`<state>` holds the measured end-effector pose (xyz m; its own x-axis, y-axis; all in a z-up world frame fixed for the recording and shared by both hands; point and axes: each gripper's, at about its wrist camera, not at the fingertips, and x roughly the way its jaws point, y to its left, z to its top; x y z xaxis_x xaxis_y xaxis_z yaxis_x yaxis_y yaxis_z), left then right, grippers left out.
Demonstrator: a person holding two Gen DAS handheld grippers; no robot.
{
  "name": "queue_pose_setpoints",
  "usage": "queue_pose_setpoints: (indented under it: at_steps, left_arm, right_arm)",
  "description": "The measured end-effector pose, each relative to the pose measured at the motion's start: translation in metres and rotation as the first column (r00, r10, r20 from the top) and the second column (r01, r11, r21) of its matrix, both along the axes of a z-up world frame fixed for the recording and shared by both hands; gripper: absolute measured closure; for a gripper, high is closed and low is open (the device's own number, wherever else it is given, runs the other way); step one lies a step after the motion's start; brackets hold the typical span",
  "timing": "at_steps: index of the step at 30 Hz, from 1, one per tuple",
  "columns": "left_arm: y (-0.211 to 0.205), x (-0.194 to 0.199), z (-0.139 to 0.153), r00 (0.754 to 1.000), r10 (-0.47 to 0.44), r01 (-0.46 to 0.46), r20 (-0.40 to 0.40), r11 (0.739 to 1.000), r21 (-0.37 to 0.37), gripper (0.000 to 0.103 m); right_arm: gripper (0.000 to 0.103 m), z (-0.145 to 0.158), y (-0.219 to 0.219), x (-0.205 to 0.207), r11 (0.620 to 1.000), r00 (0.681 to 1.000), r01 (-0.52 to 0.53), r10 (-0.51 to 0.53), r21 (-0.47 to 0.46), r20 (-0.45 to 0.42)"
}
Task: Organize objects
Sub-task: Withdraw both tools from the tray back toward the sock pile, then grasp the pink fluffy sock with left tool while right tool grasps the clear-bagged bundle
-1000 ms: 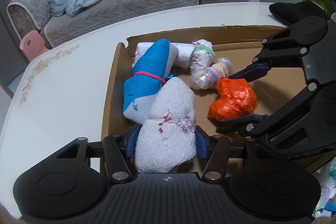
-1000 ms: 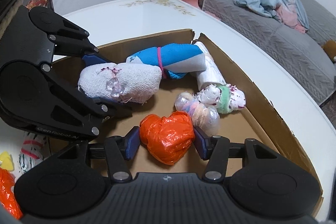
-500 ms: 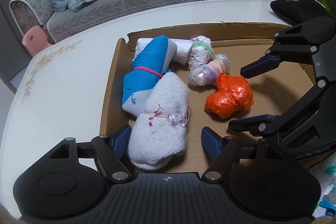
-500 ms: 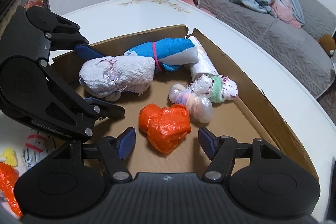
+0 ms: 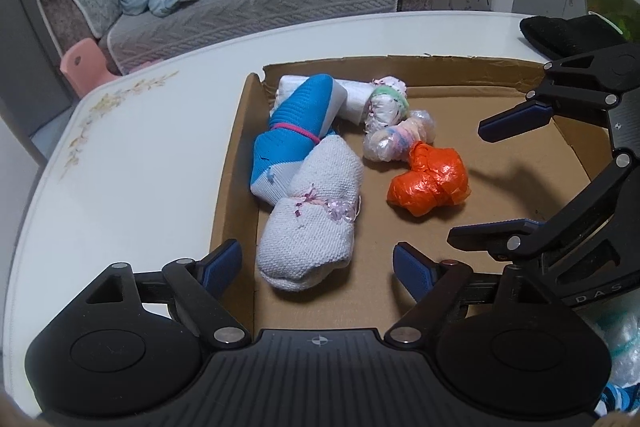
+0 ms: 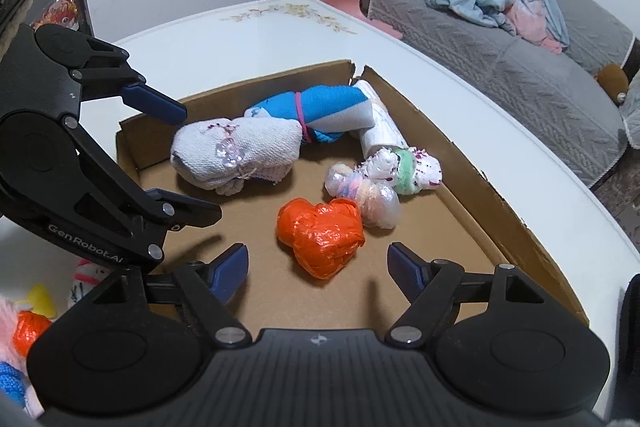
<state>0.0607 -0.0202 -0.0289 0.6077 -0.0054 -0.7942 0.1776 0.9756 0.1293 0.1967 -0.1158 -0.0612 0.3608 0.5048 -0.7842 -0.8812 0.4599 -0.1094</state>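
Box (image 5: 236,163), shallow cardboard, sits on the white tabletop (image 5: 152,163). Inside it I count six bundles. White sock roll (image 5: 310,223) lies by the left wall, touching the blue sock roll (image 5: 298,131) behind it. Blue roll has a pink band round it and leans over a white paper-wrapped roll (image 5: 352,97) in the far corner. Next to that, a white bundle with a green band (image 5: 386,105), touching a clear-wrapped pastel bundle (image 5: 396,141). Orange bundle (image 5: 428,181) sits mid-floor, touching the pastel one.

My left tongs (image 5: 316,267) are wide and opening; the white sock roll's near end lies between the fingers, but the pads aren't pressing it. My right tongs (image 6: 318,265) are fairly wide, opening too, orange bundle (image 6: 320,235) between the fingers, with a gap on each side. Nothing held by either.

Outside the box, at the left edge of the right wrist view, more small items lie on the tabletop: another orange bundle (image 6: 28,335), something yellow (image 6: 38,301). Too cropped to say more.

Versus a second ago: both tongs were clamped, left on the white sock roll, right on the orange bundle. Both have let go since. Bundles rest on the box floor, about where they were. Left tongs have backed off a little.
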Motion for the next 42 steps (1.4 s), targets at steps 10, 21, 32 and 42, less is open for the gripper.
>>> queue_pose_setpoints:
  at_steps: [10, 21, 32, 42]
  left_arm:
    - [0.001, -0.027, 0.025, 0.998, -0.037, 0.038, 0.041, 0.999, -0.028, 0.007]
    - [0.016, -0.12, 0.044, 0.982, -0.118, 0.12, 0.147, 0.993, -0.004, 0.001]
    - [0.019, -0.213, 0.007, 0.984, -0.136, 0.148, 0.118, 0.984, -0.101, 0.001]
    - [-0.023, -0.213, -0.021, 0.972, -0.182, 0.192, 0.147, 0.98, -0.058, 0.001]
  right_arm:
    - [0.022, 0.021, -0.014, -0.02, 0.999, 1.0, 0.008, -0.008, 0.039, 0.011]
    - [0.014, 0.049, -0.091, -0.079, 0.988, 0.992, 0.089, -0.1, 0.123, 0.081]
    - [0.009, 0.017, -0.184, -0.122, 0.925, 0.944, 0.323, -0.329, 0.199, -0.003]
    - [0.009, -0.021, -0.187, -0.121, 0.893, 0.916, 0.4, -0.393, 0.205, -0.077]
